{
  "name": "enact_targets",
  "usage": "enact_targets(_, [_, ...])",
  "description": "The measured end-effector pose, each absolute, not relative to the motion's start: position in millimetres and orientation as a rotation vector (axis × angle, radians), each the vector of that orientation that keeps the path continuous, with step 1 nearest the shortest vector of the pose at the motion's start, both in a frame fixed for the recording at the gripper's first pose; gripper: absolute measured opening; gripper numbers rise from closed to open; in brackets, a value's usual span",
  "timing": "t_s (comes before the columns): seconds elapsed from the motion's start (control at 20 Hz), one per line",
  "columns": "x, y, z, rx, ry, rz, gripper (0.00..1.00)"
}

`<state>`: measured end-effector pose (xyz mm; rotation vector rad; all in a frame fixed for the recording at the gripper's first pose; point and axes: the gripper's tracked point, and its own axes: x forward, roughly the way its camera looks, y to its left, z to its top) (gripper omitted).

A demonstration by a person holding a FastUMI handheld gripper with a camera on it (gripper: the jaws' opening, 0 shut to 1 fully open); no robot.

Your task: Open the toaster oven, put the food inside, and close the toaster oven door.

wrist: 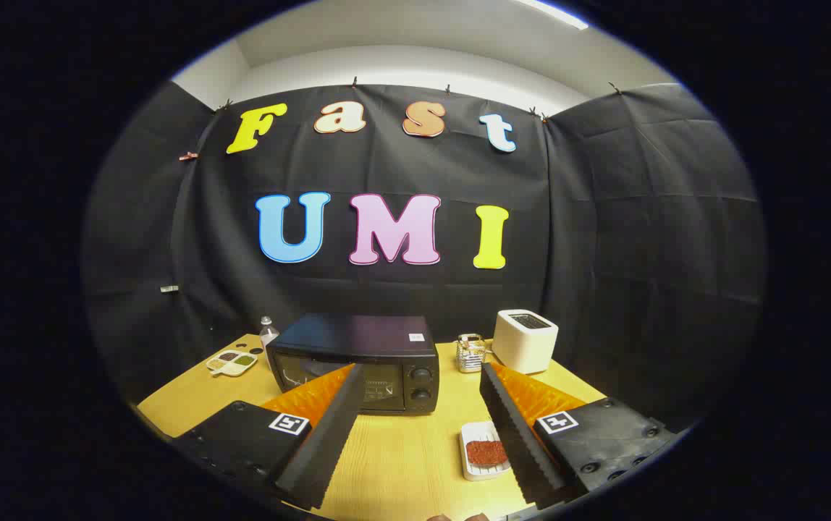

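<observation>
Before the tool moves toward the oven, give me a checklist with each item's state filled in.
1. Black toaster oven door shut, so opening comes first: ok.
2. Tool fingers spread wide with nothing between them: ok.
3. White rectangular tray of reddish-brown food waiting on the yellow wooden table, beside the right finger: ok.
4. Bare table between the fingers and the oven front: ok.
5. Door handle located: cannot tell, the left finger covers part of the door.
</observation>
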<state>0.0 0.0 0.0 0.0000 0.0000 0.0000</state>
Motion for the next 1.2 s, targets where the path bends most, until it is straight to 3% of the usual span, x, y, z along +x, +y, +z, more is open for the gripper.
enact_targets(0.75, [-2.4, 13.1, -7.3, -0.008, 0.020, 0.072, 0.98])
enact_targets(1.2, [30.7, 25.5, -3.4, 0.000, 0.041, 0.078, 0.98])
